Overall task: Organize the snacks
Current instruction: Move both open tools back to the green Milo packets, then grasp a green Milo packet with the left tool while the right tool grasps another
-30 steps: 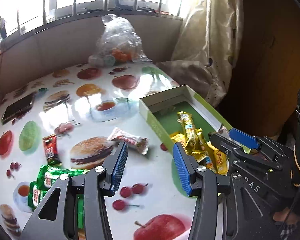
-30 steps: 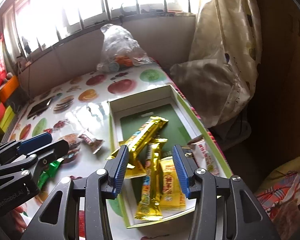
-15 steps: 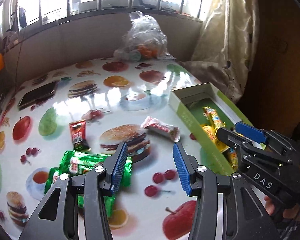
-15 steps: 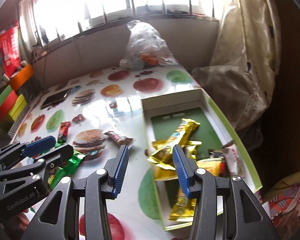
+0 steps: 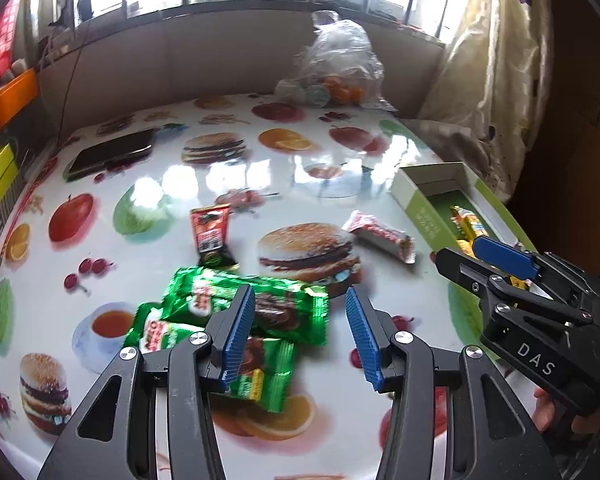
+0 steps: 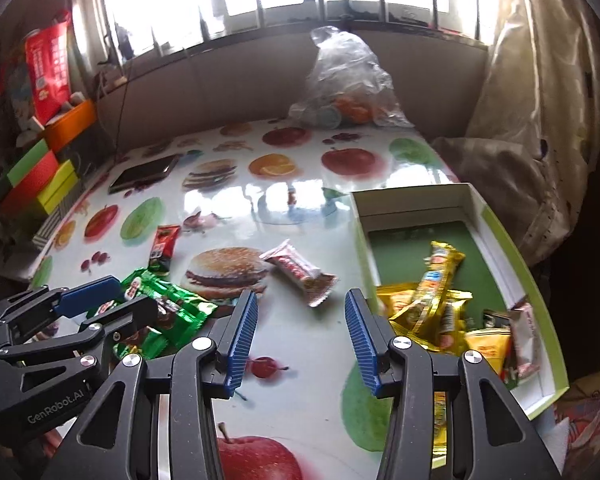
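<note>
My left gripper [image 5: 300, 330] is open and empty, just above several green snack packs [image 5: 260, 308] on the fruit-print table. A red-black sachet [image 5: 210, 236] and a white-red wrapped bar [image 5: 380, 236] lie beyond them. My right gripper [image 6: 298, 330] is open and empty over the table, left of the green-and-white box [image 6: 496, 224] that holds yellow snack packs [image 6: 436, 288]. The white-red bar [image 6: 300, 272] lies ahead of it, the green packs [image 6: 164, 304] to its left under the left gripper [image 6: 100, 304]. The right gripper [image 5: 500, 264] shows in the left view.
A clear plastic bag of fruit [image 6: 344, 84] stands at the far table edge. A dark phone [image 5: 108, 154] lies at the far left. Coloured boxes [image 6: 36, 176] are stacked left of the table. A curtain [image 6: 540, 120] hangs on the right.
Both grippers have swung left, away from the box. The left one now hangs over the green packs; the right one has left the box and is over the table. Both stay open.
</note>
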Demonstrator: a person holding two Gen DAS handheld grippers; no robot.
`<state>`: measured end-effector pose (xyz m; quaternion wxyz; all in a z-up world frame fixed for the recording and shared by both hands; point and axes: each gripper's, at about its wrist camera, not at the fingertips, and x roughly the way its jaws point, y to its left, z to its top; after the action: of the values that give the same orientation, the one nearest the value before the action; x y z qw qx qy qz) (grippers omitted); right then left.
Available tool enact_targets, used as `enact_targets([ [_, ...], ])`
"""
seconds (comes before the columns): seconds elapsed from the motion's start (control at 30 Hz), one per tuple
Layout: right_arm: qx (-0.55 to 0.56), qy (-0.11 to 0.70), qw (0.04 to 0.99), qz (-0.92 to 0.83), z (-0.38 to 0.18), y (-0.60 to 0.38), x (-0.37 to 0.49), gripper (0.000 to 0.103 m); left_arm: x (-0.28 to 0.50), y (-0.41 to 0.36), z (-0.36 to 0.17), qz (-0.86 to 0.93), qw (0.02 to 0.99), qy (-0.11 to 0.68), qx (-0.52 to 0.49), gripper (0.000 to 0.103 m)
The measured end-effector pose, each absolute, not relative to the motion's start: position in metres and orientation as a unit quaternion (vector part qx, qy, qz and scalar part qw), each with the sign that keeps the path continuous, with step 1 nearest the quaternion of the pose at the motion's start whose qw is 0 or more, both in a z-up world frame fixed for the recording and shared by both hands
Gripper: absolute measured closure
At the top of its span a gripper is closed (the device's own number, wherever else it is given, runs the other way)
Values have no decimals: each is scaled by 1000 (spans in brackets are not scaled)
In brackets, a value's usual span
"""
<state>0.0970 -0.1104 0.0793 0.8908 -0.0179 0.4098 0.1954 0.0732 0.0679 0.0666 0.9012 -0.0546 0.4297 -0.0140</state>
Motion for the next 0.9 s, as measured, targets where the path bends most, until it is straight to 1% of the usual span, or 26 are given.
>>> enact_targets([
  [0.57,-50,434,846,305,52,-43,107,58,48,141,38,52,882,456,-111,54],
  [0.67,-77,435,829,344,47,-23,103,56,45,153,35,63,879,456,-126,54],
  [0.77,-96,433,818,365,43,-6,101,51,42,158,32,66,876,460,-129,54],
  [0.9,-124,435,812,368,37,8,104,50,40,163,28,63,873,463,-142,54],
])
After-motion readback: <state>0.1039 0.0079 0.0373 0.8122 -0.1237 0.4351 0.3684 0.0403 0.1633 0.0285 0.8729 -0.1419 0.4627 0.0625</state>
